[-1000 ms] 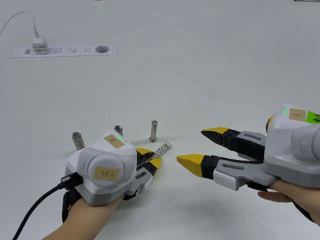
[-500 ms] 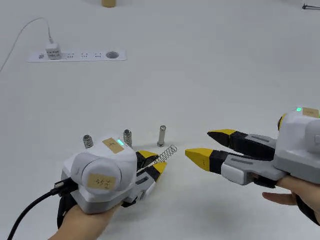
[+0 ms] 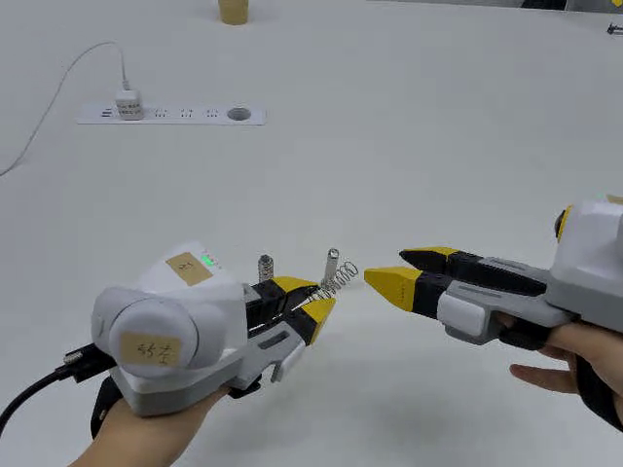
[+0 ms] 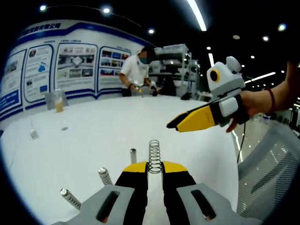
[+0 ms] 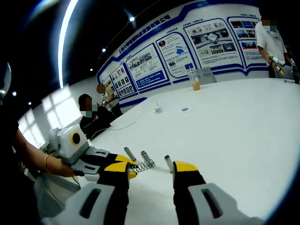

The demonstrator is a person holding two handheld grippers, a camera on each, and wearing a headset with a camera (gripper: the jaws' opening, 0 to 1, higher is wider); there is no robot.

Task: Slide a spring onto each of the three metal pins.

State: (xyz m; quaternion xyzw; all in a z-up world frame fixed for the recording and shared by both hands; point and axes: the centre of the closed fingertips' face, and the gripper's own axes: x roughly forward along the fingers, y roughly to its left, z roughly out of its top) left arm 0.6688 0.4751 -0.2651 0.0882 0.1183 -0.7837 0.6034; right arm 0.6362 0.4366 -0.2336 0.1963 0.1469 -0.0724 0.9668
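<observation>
My left gripper [image 3: 313, 303] is shut on the lower end of a small steel spring [image 3: 340, 276], which slants up to the right. The spring's free end is close beside the top of a bare metal pin [image 3: 332, 261]. Left of it stands a pin wearing a spring [image 3: 265, 268]. The left gripper view looks along the held spring [image 4: 154, 154], past the bare pin [image 4: 133, 155] and two sprung pins [image 4: 105, 176] [image 4: 70, 198]. My right gripper [image 3: 405, 270] is open and holds nothing, a short way right of the spring. Its own view has the bare pin [image 5: 167, 162] between its jaws.
A white power strip [image 3: 170, 114] with a plug and cable [image 3: 128, 100] lies at the back left of the white table [image 3: 409, 146]. A tan cup [image 3: 233, 10] stands at the far edge. People stand in the background [image 4: 136, 70].
The head camera has shifted. My left gripper has carried the spring up and to the right, closer to the bare pin, and now hides the leftmost pin. The right gripper stays open.
</observation>
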